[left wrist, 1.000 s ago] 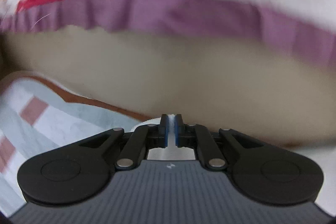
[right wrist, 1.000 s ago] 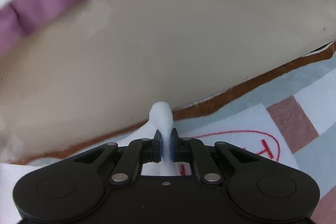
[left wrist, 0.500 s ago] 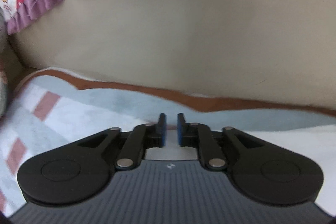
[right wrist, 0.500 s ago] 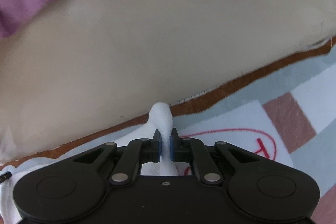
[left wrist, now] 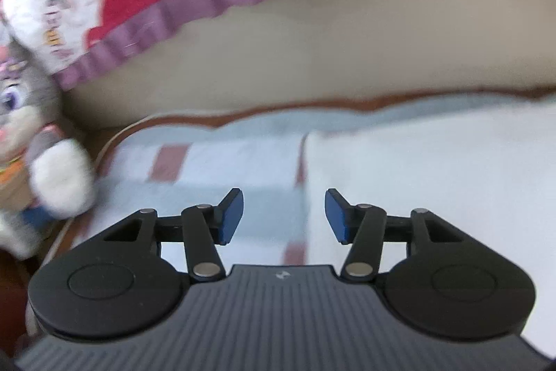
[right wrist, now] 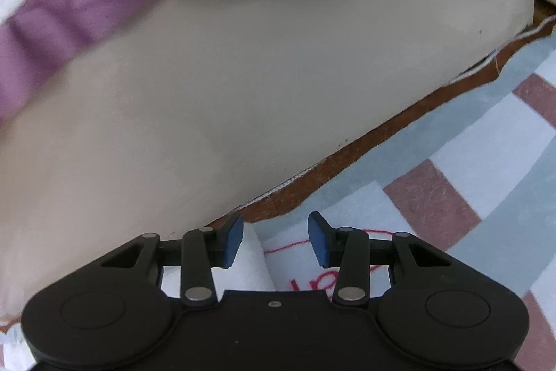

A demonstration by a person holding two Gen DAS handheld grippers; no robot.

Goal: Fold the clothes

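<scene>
The soft white cloth garment [left wrist: 434, 183] lies flat on the checked blue, white and rust bedspread [left wrist: 222, 159]: light, limp, best pinched at an edge or corner. The left tool [left wrist: 284, 214] gapes wide, gripping nothing. The right tool [right wrist: 275, 240] is spread wide too, a white fold [right wrist: 255, 261] loose between its jaws.

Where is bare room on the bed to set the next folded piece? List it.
Free: the checked blanket between the stuffed toy and the white garment, and the checked stretch right of the right gripper. Crowded: the toy's corner, the garment's patch right of the left gripper, and the white cloth with red print under the right gripper.
</scene>
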